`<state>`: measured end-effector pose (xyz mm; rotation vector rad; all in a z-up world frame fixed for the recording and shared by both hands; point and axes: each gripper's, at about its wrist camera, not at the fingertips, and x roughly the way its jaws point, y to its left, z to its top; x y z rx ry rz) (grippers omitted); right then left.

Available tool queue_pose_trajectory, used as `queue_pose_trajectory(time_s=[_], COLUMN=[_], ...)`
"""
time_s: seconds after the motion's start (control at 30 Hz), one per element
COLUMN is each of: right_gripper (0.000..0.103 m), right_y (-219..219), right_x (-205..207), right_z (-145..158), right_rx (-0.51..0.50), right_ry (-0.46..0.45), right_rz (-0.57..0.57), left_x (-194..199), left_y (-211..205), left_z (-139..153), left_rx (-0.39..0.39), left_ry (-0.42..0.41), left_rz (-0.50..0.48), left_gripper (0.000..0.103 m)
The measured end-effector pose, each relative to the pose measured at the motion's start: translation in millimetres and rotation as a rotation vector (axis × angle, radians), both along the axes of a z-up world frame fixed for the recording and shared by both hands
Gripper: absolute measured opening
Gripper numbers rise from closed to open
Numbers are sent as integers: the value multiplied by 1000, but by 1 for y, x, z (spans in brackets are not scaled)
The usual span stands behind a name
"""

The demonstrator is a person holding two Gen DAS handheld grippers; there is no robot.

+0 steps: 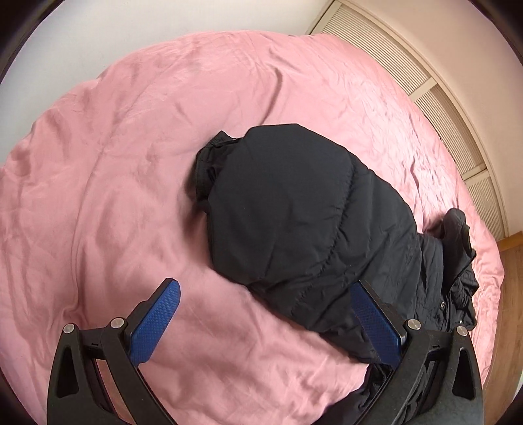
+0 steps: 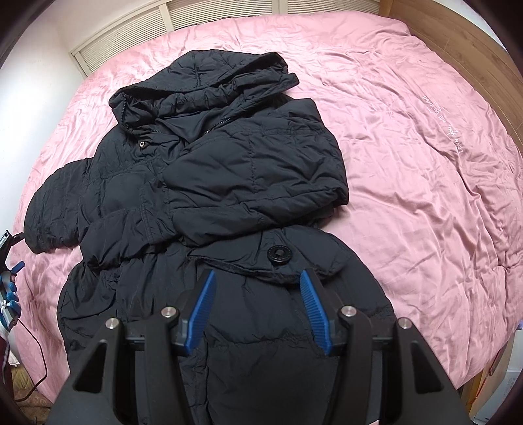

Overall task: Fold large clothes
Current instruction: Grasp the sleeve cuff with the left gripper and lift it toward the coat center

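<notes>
A black padded hooded coat lies front up on the pink bedspread. Its hood points to the far side. One sleeve is folded across the chest and the other sleeve sticks out to the left. My right gripper is open and empty, just above the coat's lower part near a large black button. In the left wrist view the out-stretched sleeve fills the middle. My left gripper is open wide and empty, its fingertips at the sleeve's near edge.
The bedspread covers the whole bed. Slatted closet doors stand behind the bed. A wooden bed frame runs along the right. A cable and blue-handled gear sit at the bed's left edge.
</notes>
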<state>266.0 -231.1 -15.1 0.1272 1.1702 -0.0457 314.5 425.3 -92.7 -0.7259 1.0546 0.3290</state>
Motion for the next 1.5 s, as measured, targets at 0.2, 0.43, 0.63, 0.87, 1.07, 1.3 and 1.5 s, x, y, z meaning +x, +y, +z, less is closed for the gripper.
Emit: queue_pose_trajectory(time_s=[0.2, 0.43, 0.63, 0.87, 1.07, 1.3, 1.5], right_gripper=[53, 53, 53, 53, 53, 53, 53], right_y=[4, 6, 1, -6, -8, -14, -26], right_x=[-2, -10, -16, -20, -21, -20, -22], right_z=[-3, -7, -7, -9, -10, -13, -16], right_rx=[-12, -25, -34, -25, -10, 21, 57], right_ry=[14, 32, 38, 39, 29, 14, -4], right_rz=[-16, -30, -45, -55, -50, -40, -41], left_x=[10, 25, 34, 41, 36, 38, 45], left_y=[39, 51, 45, 33, 15, -34, -95], left_z=[-21, -45, -58, -40, -2, 57, 101], left_rx=[-105, -200, -258, -223, -180, -137, -111], left_ry=[-22, -27, -27, -58, -130, -234, -302], left_rz=[84, 106, 95, 37, -34, -163, -280], left_gripper=[98, 90, 63, 11, 6, 6, 6])
